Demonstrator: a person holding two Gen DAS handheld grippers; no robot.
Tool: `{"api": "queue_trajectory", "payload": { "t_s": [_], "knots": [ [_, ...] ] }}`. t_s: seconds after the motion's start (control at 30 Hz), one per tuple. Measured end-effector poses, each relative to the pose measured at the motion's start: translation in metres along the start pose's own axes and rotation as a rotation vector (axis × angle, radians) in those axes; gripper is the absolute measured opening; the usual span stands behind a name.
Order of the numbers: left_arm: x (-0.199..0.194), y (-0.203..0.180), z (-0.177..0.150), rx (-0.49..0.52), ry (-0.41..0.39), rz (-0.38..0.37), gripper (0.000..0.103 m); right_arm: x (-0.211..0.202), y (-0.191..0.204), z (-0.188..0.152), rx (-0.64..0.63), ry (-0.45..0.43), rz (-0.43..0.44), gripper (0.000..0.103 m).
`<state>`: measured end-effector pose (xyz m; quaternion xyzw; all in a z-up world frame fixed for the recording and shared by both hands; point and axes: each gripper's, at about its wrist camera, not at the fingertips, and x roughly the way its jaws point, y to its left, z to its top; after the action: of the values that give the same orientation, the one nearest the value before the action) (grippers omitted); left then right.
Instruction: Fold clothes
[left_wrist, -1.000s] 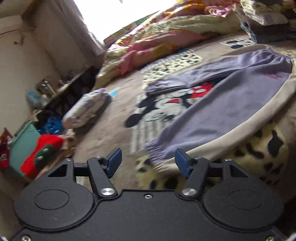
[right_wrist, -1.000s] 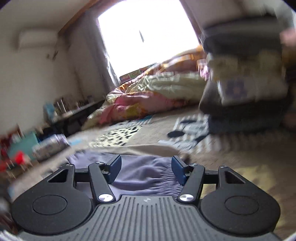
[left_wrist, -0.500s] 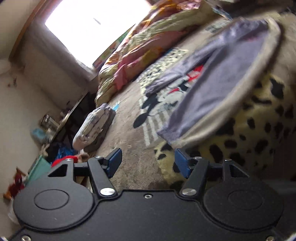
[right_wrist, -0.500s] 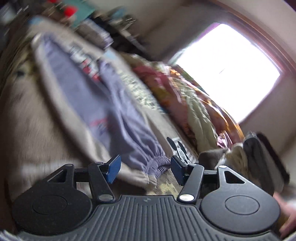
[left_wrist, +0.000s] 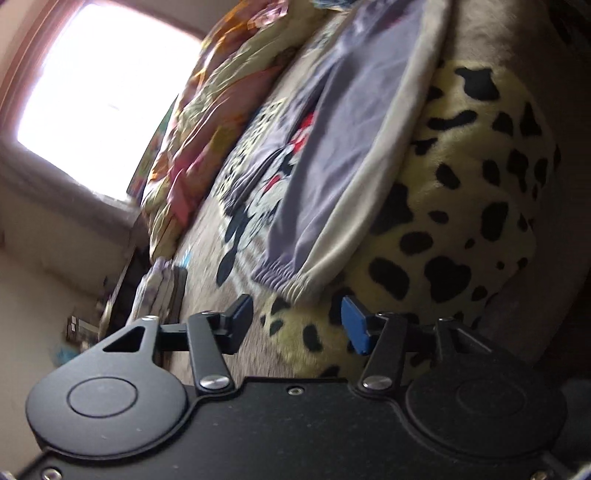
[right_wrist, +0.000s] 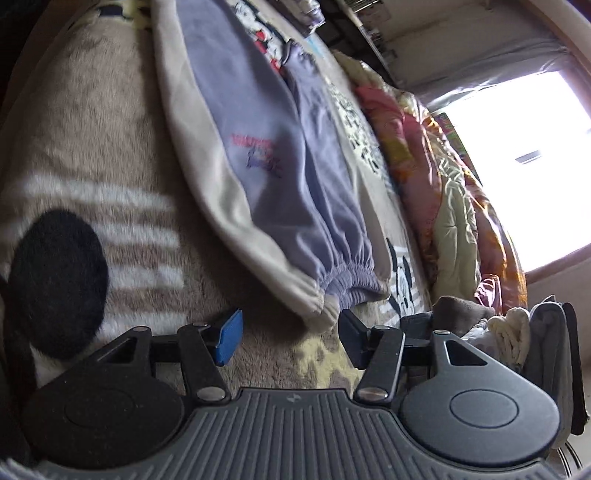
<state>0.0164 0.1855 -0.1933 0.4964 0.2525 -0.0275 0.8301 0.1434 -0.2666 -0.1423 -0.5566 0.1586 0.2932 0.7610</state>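
Both views are taken low over the bed, looking forward along the fingers, and both are rolled hard sideways. In the left wrist view the left gripper (left_wrist: 297, 319) is set at bottom centre, near a cuff of the lilac trousers (left_wrist: 332, 147), window (left_wrist: 92, 96) upper left. In the right wrist view the right gripper (right_wrist: 290, 338) is just short of the waistband, window (right_wrist: 535, 162) at right. Shared: trousers (right_wrist: 266, 147), cartoon blanket (right_wrist: 92, 155), crumpled quilt (right_wrist: 454, 206).

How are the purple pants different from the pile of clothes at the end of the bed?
The purple pants lie spread out flat and long on the blanket; the pile of clothes is folded and stacked. The pants are lilac with a cream side stripe; the pile is mostly grey and cream. Both rest on the bed.
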Motion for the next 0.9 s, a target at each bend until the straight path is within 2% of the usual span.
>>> {"api": "queue_trajectory", "payload": {
  "t_s": [0.07,0.13,0.17,0.3,0.53,0.57,0.73,0.8,0.83,0.87,0.9],
  "knots": [
    [0.011,-0.007,-0.001,0.054,0.002,0.011,0.045,0.001,0.0,-0.003,-0.011,0.002,-0.002,0.056],
    [0.021,-0.015,-0.003,0.104,0.007,0.022,0.038,0.001,0.003,-0.005,-0.037,0.007,-0.009,0.056],
    [0.022,-0.016,-0.003,0.104,-0.001,0.033,0.035,0.002,0.004,-0.007,-0.048,0.009,-0.01,0.055],
    [0.026,-0.019,-0.006,0.1,-0.03,0.077,0.032,0.002,0.012,-0.011,-0.123,0.019,-0.033,0.041],
    [0.031,-0.023,-0.016,0.09,-0.068,0.107,0.031,0.018,0.029,-0.009,-0.329,-0.026,-0.072,0.039],
    [0.032,-0.023,-0.016,0.088,-0.072,0.107,0.03,0.02,0.03,-0.008,-0.336,-0.028,-0.065,0.036],
    [0.035,-0.021,-0.018,0.095,-0.085,0.104,0.028,0.023,0.031,-0.008,-0.316,-0.049,-0.064,0.035],
    [0.034,-0.021,-0.019,0.116,-0.09,0.074,0.018,0.023,0.03,-0.008,-0.3,-0.051,-0.053,0.028],
    [0.033,-0.019,-0.019,0.112,-0.092,0.055,0.016,0.025,0.027,-0.008,-0.288,-0.049,-0.044,0.025],
    [0.03,-0.01,-0.018,0.069,-0.096,0.033,0.015,0.024,0.025,-0.006,-0.258,-0.043,-0.029,0.02],
    [0.027,-0.001,-0.017,0.025,-0.1,0.011,0.014,0.023,0.021,-0.005,-0.227,-0.039,-0.015,0.019]
  ]
}}
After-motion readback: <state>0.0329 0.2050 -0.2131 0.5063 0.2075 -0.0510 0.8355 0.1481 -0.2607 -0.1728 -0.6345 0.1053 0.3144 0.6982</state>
